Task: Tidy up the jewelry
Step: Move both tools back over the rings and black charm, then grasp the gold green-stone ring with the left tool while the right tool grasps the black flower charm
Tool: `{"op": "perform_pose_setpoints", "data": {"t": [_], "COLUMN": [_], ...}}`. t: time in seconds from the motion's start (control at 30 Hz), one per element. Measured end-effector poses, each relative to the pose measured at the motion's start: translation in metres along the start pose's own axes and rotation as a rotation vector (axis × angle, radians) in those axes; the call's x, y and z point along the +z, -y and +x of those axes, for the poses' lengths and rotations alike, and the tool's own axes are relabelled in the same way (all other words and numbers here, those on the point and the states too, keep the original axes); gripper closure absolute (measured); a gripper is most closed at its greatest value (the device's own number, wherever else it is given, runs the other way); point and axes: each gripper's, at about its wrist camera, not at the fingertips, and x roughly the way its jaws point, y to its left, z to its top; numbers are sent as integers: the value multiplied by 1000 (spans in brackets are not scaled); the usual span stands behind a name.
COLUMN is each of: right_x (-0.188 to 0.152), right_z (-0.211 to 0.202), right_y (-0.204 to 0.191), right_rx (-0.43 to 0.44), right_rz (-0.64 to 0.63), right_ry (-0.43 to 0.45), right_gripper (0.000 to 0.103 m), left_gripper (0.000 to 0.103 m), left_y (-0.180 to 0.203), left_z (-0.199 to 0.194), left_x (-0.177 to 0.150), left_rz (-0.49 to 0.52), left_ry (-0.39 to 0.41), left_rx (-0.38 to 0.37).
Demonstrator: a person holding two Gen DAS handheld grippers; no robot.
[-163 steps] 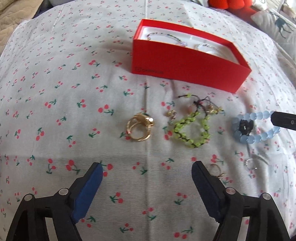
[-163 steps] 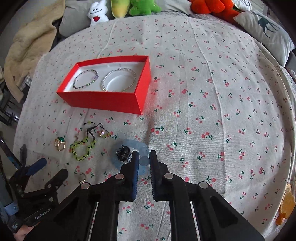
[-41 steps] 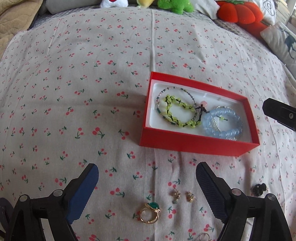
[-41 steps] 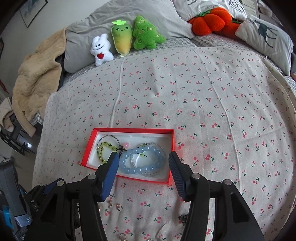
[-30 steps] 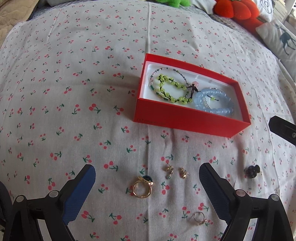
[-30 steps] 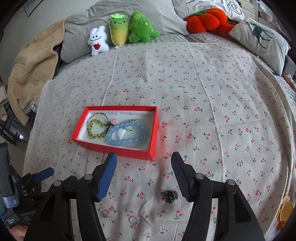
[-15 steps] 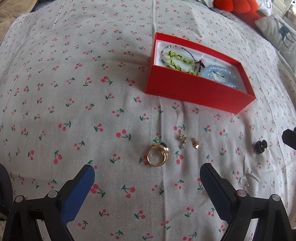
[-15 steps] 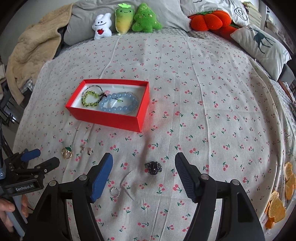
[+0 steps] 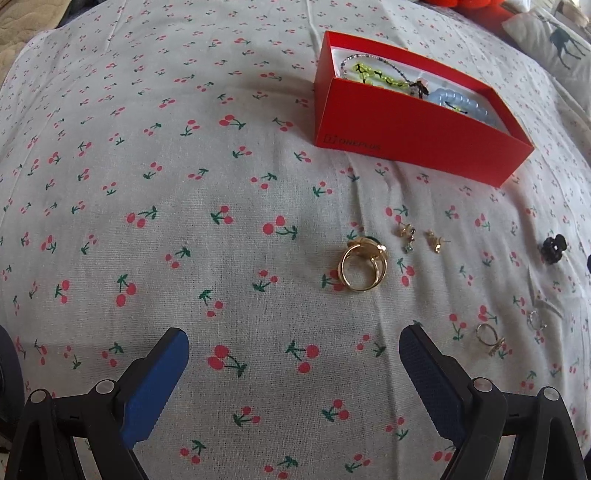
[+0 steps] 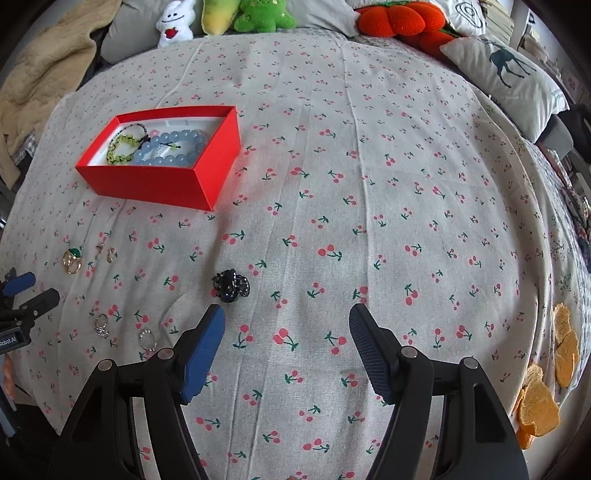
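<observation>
A red box (image 9: 413, 129) (image 10: 155, 184) on the cherry-print bedspread holds a green bead bracelet (image 10: 120, 149), a pale blue bead bracelet (image 10: 171, 147) and thin chains. In front of it lie a gold ring with a green stone (image 9: 362, 266) (image 10: 72, 259), two small gold earrings (image 9: 421, 238), a black hair claw (image 9: 554, 248) (image 10: 232, 285) and two small rings (image 9: 489, 338) (image 10: 101, 325). My left gripper (image 9: 293, 352) is open and empty, just short of the gold ring. My right gripper (image 10: 287, 325) is open and empty, with the black claw just beyond its left finger.
Plush toys (image 10: 236, 16) and an orange cushion (image 10: 399, 20) line the far edge of the bed. A deer-print pillow (image 10: 506, 74) lies at the right, a beige blanket (image 10: 40, 74) at the left. Orange peel pieces (image 10: 543, 387) sit at the right edge.
Both grippers have come down and back from the box toward the loose pieces. The gold ring and black claw now sit closer and larger. The right jaws stand a little wider than before.
</observation>
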Motion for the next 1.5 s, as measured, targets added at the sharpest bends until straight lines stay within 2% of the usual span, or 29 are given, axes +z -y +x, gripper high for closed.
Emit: {"op": "perform_pose_setpoints", "data": {"t": [0.1, 0.23, 0.3, 0.4, 0.53, 0.63, 0.93, 1.0, 1.17, 1.27, 1.37, 1.5], "right_x": [-7, -15, -18, -20, -20, -19, -19, -19, -14, -11, -10, -7], "right_z": [12, 30, 37, 40, 49, 54, 55, 54, 53, 50, 47, 43], "right_y": [-2, -10, -12, -13, -8, -2, -4, -4, -11, -16, -23, -27], "right_rx": [30, 71, 82, 91, 62, 69, 50, 49, 34, 66, 73, 98], "right_rz": [-26, -100, -126, -148, -133, -97, -93, -100, -119, -155, -197, -198], "right_ry": [-18, -24, -13, 21, 31, 31, 66, 53, 21, 25, 47, 50], "right_gripper": [31, 31, 30, 23, 1, 0, 0, 0, 0, 1, 10, 21], "left_gripper": [8, 7, 4, 3, 3, 4, 25, 36, 55, 67, 79, 80], "left_y": [3, 14, 16, 17, 20, 20, 29, 31, 34, 34, 34, 36], "left_z": [9, 15, 17, 20, 23, 23, 21, 20, 19, 18, 17, 16], "left_x": [-4, -7, -7, -6, -2, 1, 6, 7, 10, 11, 13, 13], "left_rz": [39, 164, 189, 188, 197, 192, 174, 171, 162, 150, 134, 124], "left_ry": [13, 83, 112, 137, 146, 150, 181, 186, 193, 193, 188, 182], "left_rx": [2, 11, 13, 6, -17, -33, -63, -75, -82, -93, -98, -94]}}
